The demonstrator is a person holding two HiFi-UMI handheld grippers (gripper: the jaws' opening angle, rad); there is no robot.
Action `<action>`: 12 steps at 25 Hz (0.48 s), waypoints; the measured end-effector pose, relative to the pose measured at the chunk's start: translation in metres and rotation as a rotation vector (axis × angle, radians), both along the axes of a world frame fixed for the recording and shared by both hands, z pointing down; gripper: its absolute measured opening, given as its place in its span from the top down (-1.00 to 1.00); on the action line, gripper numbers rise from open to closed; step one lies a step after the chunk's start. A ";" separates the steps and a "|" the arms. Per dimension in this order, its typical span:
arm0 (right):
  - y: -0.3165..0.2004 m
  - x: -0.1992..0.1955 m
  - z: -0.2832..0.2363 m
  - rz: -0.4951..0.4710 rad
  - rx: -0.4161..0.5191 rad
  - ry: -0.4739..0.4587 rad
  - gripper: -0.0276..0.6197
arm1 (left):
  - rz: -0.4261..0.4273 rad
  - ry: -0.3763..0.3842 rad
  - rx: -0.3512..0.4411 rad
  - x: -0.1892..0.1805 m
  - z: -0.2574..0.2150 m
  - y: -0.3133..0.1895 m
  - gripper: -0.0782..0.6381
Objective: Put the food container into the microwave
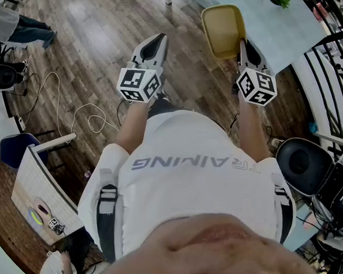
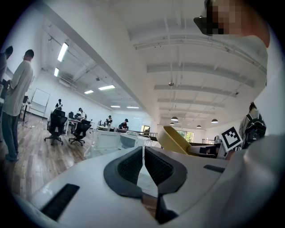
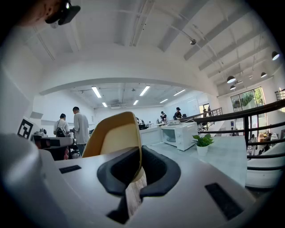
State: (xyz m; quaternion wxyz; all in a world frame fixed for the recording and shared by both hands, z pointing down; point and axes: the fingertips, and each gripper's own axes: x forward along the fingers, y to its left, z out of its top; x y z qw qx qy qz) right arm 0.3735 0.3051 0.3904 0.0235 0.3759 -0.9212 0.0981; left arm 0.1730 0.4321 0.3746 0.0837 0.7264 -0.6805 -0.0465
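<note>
The food container [image 1: 222, 27] is a shallow yellow tray, held up on edge in front of me. My right gripper [image 1: 243, 46] is shut on its near rim; in the right gripper view the container [image 3: 113, 136] rises tilted out of the closed gripper [image 3: 139, 156]. The white microwave [image 3: 180, 135] stands on a pale table [image 3: 225, 158] some way ahead, its door closed as far as I can tell. My left gripper [image 1: 156, 41] hangs over the wooden floor, left of the container, shut with nothing in it [image 2: 143, 151]. The left gripper view shows the container [image 2: 174, 140] to its right.
A small potted plant [image 3: 203, 143] stands on the table right of the microwave. A dark railing [image 1: 333, 51] curves along the right. Cables [image 1: 88, 117] lie on the floor at left. People [image 3: 80, 128] and office chairs [image 2: 57, 127] stand farther off.
</note>
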 end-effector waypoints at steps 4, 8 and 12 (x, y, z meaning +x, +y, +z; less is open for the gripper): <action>-0.009 -0.006 0.002 0.001 -0.009 0.005 0.81 | 0.003 0.006 -0.006 -0.007 0.002 -0.010 0.66; -0.019 -0.015 0.004 0.006 -0.015 0.006 0.81 | 0.010 0.015 -0.021 -0.015 0.007 -0.020 0.66; -0.028 -0.020 0.003 0.008 -0.011 0.011 0.81 | 0.011 0.020 -0.018 -0.023 0.006 -0.030 0.66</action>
